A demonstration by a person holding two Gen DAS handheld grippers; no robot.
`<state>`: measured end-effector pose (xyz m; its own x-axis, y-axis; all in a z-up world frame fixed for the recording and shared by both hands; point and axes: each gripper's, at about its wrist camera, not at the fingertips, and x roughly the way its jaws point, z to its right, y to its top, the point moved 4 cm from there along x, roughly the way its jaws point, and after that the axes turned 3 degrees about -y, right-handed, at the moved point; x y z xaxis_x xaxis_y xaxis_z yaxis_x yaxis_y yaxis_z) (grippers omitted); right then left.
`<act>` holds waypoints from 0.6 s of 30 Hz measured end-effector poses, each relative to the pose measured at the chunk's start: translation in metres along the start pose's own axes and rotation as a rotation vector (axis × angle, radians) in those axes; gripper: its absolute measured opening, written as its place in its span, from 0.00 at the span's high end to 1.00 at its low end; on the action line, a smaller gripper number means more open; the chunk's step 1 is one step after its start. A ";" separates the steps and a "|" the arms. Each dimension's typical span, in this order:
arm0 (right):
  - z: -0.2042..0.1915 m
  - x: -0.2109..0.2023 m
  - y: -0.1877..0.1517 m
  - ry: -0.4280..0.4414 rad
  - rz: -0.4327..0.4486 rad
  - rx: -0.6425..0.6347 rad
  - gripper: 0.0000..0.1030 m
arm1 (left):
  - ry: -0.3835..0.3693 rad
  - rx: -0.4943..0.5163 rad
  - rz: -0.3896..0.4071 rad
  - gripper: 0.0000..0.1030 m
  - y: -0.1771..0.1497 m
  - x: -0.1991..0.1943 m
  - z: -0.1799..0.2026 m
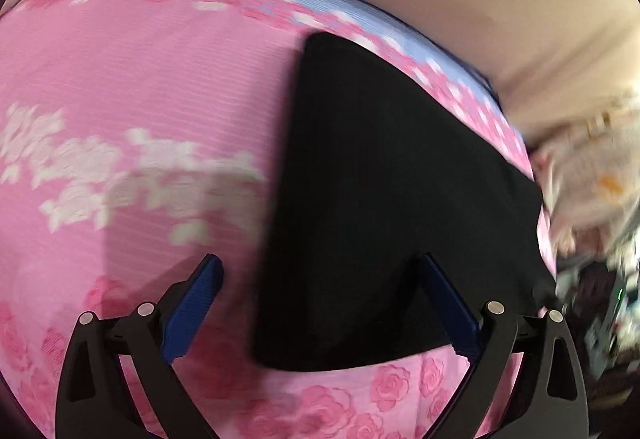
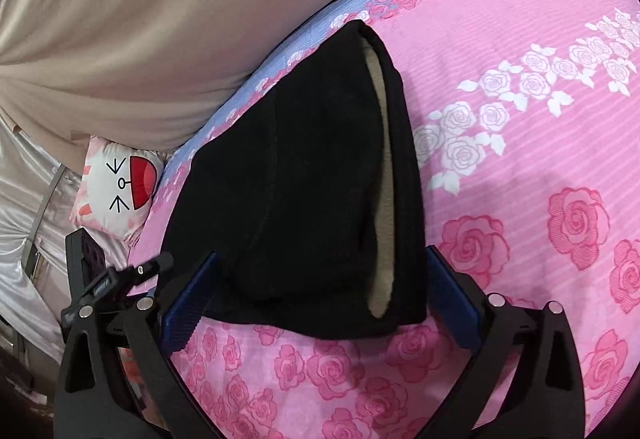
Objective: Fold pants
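Note:
The black pants (image 1: 384, 199) lie folded into a compact stack on the pink rose-print bed sheet (image 1: 140, 79). In the right wrist view the pants (image 2: 288, 191) show a beige lining along the folded right edge. My left gripper (image 1: 320, 267) is open, its blue fingers spread over the pants' near left corner, holding nothing. My right gripper (image 2: 324, 263) is open, its fingers on either side of the pants' near edge, holding nothing. The left wrist view is motion-blurred.
A beige padded headboard (image 2: 140, 19) rises behind the bed. A white cartoon pillow (image 2: 120, 187) sits at the bed's left edge, with a phone on a mount (image 2: 90, 259) beside it. The sheet (image 2: 520, 199) stretches out to the right. Blurred clutter (image 1: 600, 259) lies beyond the bed's right edge.

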<state>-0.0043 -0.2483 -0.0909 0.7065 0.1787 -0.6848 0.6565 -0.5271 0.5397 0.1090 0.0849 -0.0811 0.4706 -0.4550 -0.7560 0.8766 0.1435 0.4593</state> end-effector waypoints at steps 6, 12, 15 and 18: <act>-0.011 0.017 0.011 -0.070 0.026 -0.048 0.33 | 0.042 0.086 0.011 0.27 0.010 0.017 0.022; -0.021 0.001 0.009 0.053 0.018 -0.026 0.59 | -0.006 0.130 0.027 0.71 0.002 -0.022 0.030; -0.027 -0.015 -0.004 0.076 -0.009 -0.064 0.59 | -0.018 0.151 0.007 0.71 -0.014 -0.048 0.035; -0.024 -0.020 -0.028 0.031 -0.070 -0.122 0.56 | -0.028 0.199 -0.049 0.66 -0.044 -0.072 0.036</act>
<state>-0.0306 -0.2175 -0.0806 0.6643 0.2380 -0.7086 0.7304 -0.4082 0.5476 0.0332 0.0797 -0.0300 0.4227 -0.4814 -0.7679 0.8598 -0.0549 0.5077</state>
